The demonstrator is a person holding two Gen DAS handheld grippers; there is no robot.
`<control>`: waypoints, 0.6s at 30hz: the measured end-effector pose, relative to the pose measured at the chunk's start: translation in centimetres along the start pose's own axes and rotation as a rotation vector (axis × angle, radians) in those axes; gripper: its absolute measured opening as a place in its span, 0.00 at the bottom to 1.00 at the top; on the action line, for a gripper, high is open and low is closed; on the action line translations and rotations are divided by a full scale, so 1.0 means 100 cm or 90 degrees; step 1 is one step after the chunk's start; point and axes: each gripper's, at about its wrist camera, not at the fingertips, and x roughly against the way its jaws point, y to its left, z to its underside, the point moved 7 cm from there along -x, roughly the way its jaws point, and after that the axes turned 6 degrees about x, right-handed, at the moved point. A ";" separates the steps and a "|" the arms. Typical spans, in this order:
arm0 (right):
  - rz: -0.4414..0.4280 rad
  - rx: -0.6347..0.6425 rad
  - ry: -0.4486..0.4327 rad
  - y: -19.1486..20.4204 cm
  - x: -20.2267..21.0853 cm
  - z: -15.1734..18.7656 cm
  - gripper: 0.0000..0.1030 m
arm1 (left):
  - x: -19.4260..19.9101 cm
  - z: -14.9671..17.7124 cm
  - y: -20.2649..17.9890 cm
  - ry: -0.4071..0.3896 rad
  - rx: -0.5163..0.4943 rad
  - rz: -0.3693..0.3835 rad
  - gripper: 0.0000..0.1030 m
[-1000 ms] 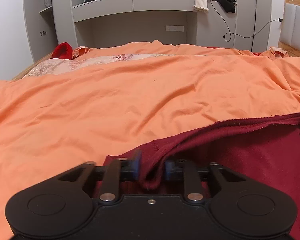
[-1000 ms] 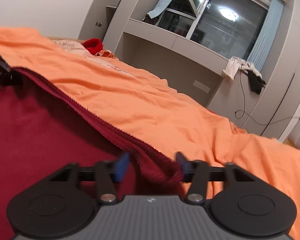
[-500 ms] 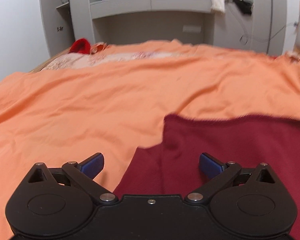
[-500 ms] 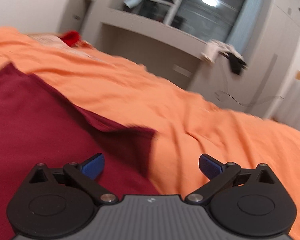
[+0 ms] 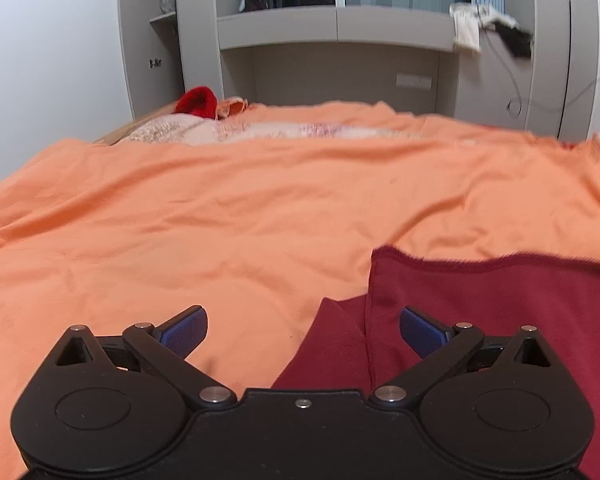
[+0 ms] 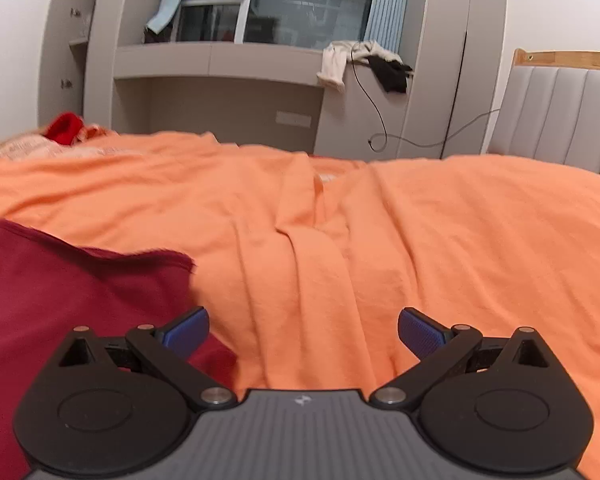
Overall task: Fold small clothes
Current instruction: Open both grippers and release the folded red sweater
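Observation:
A dark red garment (image 5: 492, 312) lies folded flat on the orange bedsheet (image 5: 220, 208), its top layer's corner ahead of my left gripper (image 5: 303, 330). That gripper is open and empty, hovering over the garment's left edge. In the right wrist view the same garment (image 6: 60, 304) lies at lower left, its right corner near the left fingertip. My right gripper (image 6: 303, 330) is open and empty, mostly above the bare orange sheet (image 6: 420, 232).
A bright red item (image 5: 196, 102) and a floral pillow (image 5: 168, 132) lie at the far left of the bed. Grey cabinets with a niche (image 6: 228, 108) stand behind it. A padded headboard (image 6: 560, 116) is at the right. Clothes and a cable hang on the cabinet (image 6: 364, 60).
Both grippers held the garment's edge a second ago, then opened and let it drop flat. They have since drawn back slightly, and the garment lies still.

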 end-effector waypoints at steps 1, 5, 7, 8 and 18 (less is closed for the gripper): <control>-0.006 -0.001 -0.007 0.002 0.006 -0.002 1.00 | 0.007 -0.002 0.003 -0.009 0.006 0.008 0.99; -0.045 -0.004 -0.035 0.017 0.040 -0.006 1.00 | 0.038 -0.001 0.023 -0.042 0.033 0.027 0.99; -0.060 -0.004 -0.045 0.027 0.059 -0.003 1.00 | 0.046 0.005 0.035 -0.043 0.048 0.038 0.99; -0.066 0.000 -0.050 0.035 0.065 -0.005 1.00 | 0.049 0.009 0.042 -0.038 0.056 0.045 0.99; -0.089 -0.049 -0.096 0.084 0.117 -0.013 1.00 | 0.040 0.047 0.081 0.040 0.143 0.124 0.99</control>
